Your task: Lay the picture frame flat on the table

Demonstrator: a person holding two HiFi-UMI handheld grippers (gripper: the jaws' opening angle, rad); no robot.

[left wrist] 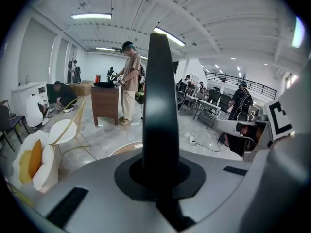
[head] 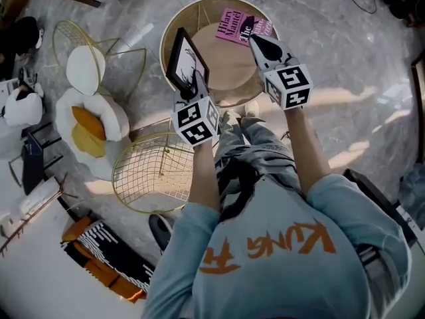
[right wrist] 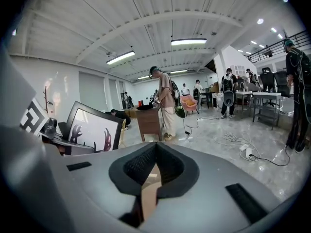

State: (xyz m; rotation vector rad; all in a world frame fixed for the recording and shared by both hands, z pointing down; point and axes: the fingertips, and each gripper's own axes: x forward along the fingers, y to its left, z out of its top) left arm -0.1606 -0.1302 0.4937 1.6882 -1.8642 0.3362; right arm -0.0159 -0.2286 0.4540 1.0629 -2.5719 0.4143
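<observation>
The black picture frame (head: 185,61) with a white print stands tilted on its lower edge at the left side of the round wooden table (head: 224,62). My left gripper (head: 192,85) is shut on that lower edge. In the left gripper view the frame (left wrist: 162,101) shows edge-on as a dark upright bar rising from between the jaws of the left gripper (left wrist: 162,173). My right gripper (head: 254,40) hovers over the table's right half beside a pink book (head: 236,26), shut and holding nothing. The right gripper view has the frame (right wrist: 93,128) off to the left of the right gripper (right wrist: 155,152).
A gold wire basket table (head: 158,171) stands left of the person's legs. An egg-shaped cushion seat (head: 93,123) and a gold chair with a white seat (head: 85,67) are further left. A brown cabinet (left wrist: 105,104) and several people stand across the room.
</observation>
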